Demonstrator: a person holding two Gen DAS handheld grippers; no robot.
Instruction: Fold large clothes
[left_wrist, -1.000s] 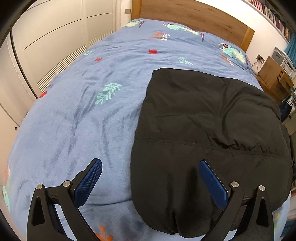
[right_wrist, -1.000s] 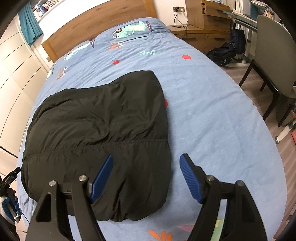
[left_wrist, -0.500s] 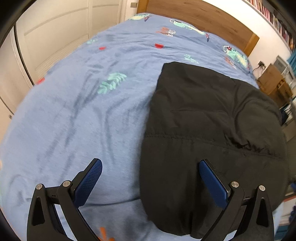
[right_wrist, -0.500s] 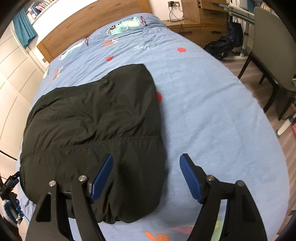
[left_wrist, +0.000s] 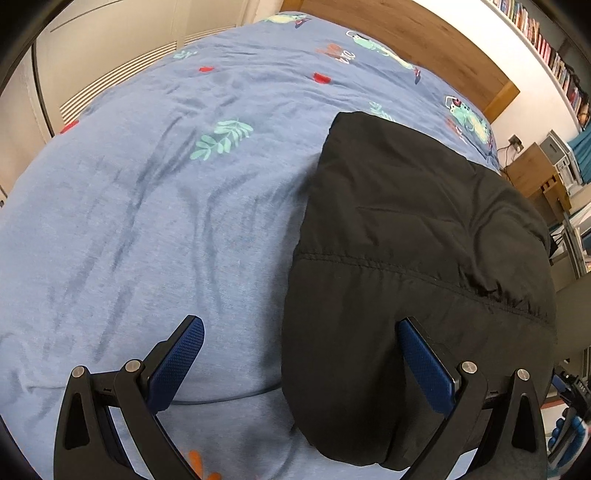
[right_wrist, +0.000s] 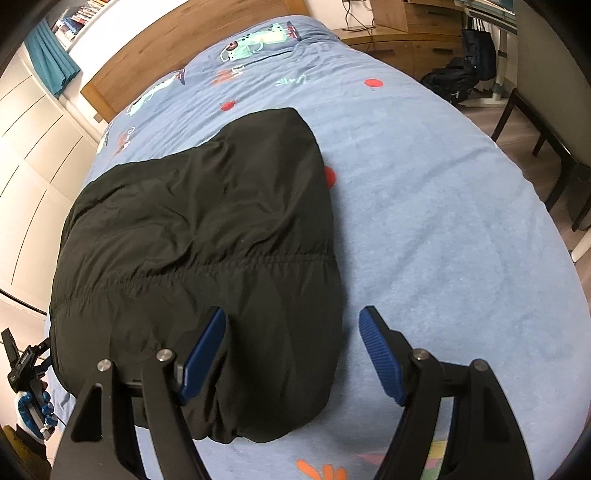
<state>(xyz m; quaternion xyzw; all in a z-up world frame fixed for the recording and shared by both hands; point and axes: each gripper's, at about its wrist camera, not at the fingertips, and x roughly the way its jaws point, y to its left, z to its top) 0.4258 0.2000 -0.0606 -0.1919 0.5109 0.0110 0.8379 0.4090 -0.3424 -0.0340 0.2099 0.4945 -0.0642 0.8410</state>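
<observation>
Bedroom: wooden headboard (left_wrist: 424, 40), blue printed bedspread (left_wrist: 166, 221) covering the bed. A black padded jacket (left_wrist: 406, 240), folded into a bulky bundle, lay on the bedspread near its near edge. Left gripper (left_wrist: 301, 354) stood wide, nothing clamped, straddling the jacket's left edge. Right gripper (right_wrist: 293, 349) likewise wide, straddling the jacket's right edge.

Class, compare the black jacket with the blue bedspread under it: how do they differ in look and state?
The black jacket is plain; the blue bedspread carries printed leaves and red shapes. The jacket lies bunched and puffy; the bedspread is spread wide, only lightly creased. Both are soft fabric.
</observation>
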